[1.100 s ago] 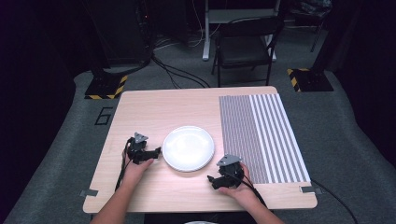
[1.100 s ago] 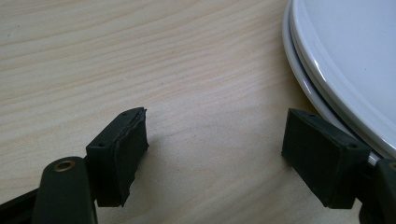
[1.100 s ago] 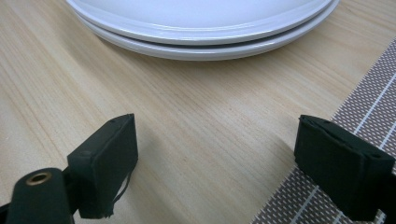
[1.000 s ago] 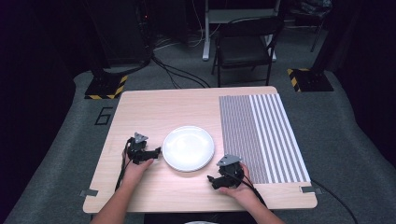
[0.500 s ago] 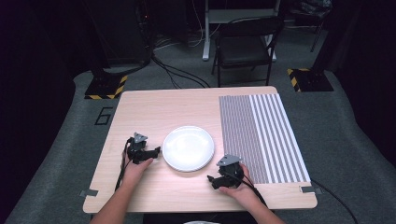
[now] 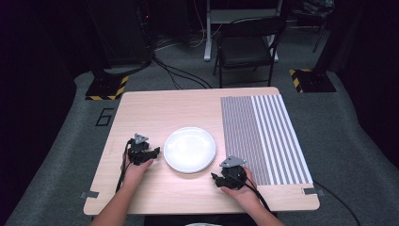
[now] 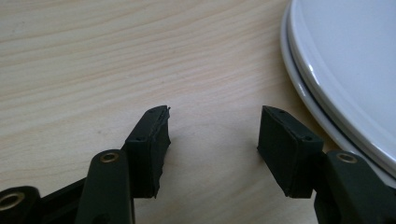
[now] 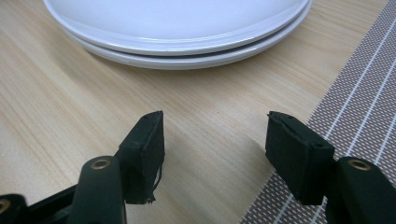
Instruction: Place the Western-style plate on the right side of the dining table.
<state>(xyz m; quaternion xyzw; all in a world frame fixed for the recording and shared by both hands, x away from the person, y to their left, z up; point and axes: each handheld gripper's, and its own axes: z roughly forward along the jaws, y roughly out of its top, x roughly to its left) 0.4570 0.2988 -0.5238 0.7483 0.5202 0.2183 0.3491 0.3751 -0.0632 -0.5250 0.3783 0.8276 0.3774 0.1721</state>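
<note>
While closing, both jaws grasp nothing | left gripper (image 7: 212, 135), right gripper (image 8: 215, 140) | glossy round plates (image 8: 187, 28) | woodgrain table (image 7: 93, 56)

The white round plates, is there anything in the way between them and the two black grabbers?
Nothing visible. Bare wooden table lies between the left gripper and the stacked white round plates, and between the right gripper and them. Both grippers' jaws have just been closing, with nothing between them. The striped placemat lies aside.

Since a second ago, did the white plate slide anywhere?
No. The white plate sits at the same spot on the table, the same gap from the striped mat.
</note>
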